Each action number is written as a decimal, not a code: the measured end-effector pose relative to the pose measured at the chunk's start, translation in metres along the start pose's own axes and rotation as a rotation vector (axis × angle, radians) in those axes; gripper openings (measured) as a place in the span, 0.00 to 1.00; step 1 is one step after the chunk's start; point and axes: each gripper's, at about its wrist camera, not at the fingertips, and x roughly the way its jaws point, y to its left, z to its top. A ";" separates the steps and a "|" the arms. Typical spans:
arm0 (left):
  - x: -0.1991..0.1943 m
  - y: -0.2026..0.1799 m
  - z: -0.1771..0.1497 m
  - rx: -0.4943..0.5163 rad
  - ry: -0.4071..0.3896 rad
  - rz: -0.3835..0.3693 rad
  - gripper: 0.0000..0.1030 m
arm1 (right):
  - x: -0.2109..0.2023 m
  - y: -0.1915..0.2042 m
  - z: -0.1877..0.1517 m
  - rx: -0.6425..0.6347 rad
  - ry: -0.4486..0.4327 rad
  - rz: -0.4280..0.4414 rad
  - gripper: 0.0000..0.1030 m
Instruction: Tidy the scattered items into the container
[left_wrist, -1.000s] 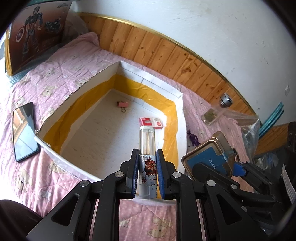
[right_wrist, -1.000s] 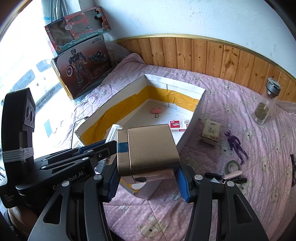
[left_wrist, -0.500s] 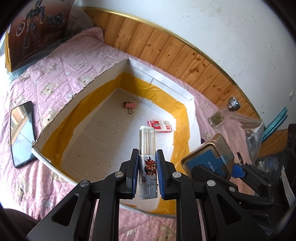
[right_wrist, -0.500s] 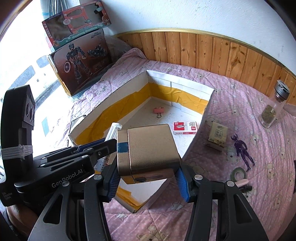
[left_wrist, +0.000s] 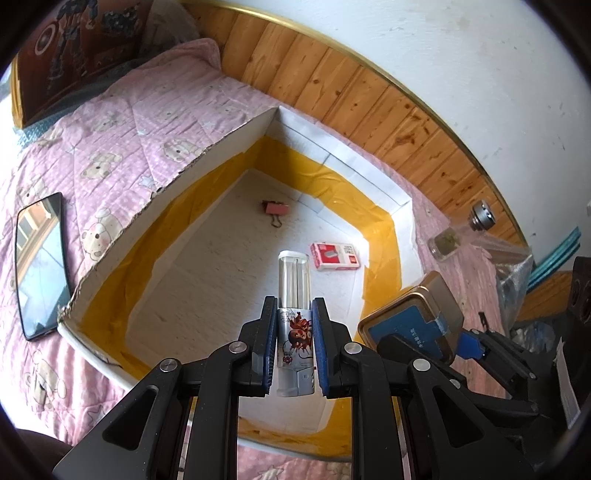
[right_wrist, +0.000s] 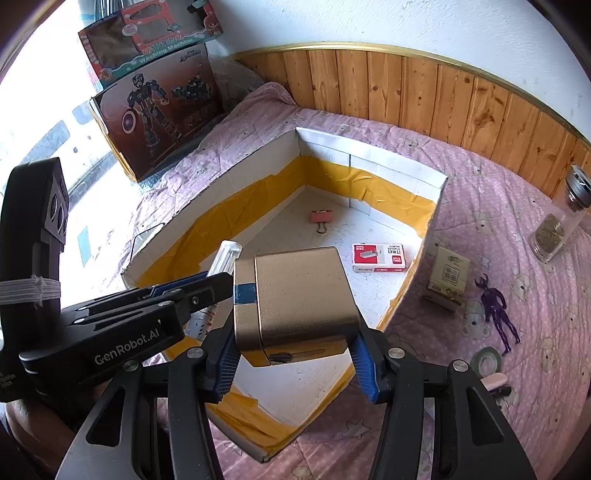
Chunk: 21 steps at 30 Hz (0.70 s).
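Observation:
My left gripper (left_wrist: 294, 328) is shut on a clear tube with a cartoon label (left_wrist: 295, 295), held above the open cardboard box (left_wrist: 207, 158) lined with yellow tape. My right gripper (right_wrist: 295, 350) is shut on a gold metal tin (right_wrist: 295, 299) with blue tape, also over the box; the tin (left_wrist: 410, 325) shows at the right of the left wrist view. Inside the box lie a pink binder clip (right_wrist: 321, 217) and a red staples box (right_wrist: 378, 257). The left gripper (right_wrist: 207, 286) and the tube's tip (right_wrist: 227, 253) appear left of the tin in the right wrist view.
On the pink quilt right of the box lie a small tan carton (right_wrist: 448, 277), a purple figure (right_wrist: 498, 308), a tape roll (right_wrist: 487, 360) and a glass jar (right_wrist: 557, 225). A phone (left_wrist: 38, 264) lies left of the box. Toy boxes (right_wrist: 155, 118) lean at the back left.
Both grippers have moved forward and slightly down over the box with their loads; the box now fills more of each view. Neither grip has changed.

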 end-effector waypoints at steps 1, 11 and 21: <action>0.001 0.001 0.002 -0.002 0.002 0.002 0.18 | 0.001 0.000 0.001 -0.002 0.002 -0.001 0.53; 0.010 0.004 0.019 -0.008 0.020 0.039 0.18 | 0.022 -0.001 0.014 -0.012 0.041 0.010 0.53; 0.026 0.014 0.035 -0.036 0.055 0.061 0.18 | 0.046 -0.006 0.027 -0.014 0.093 0.007 0.53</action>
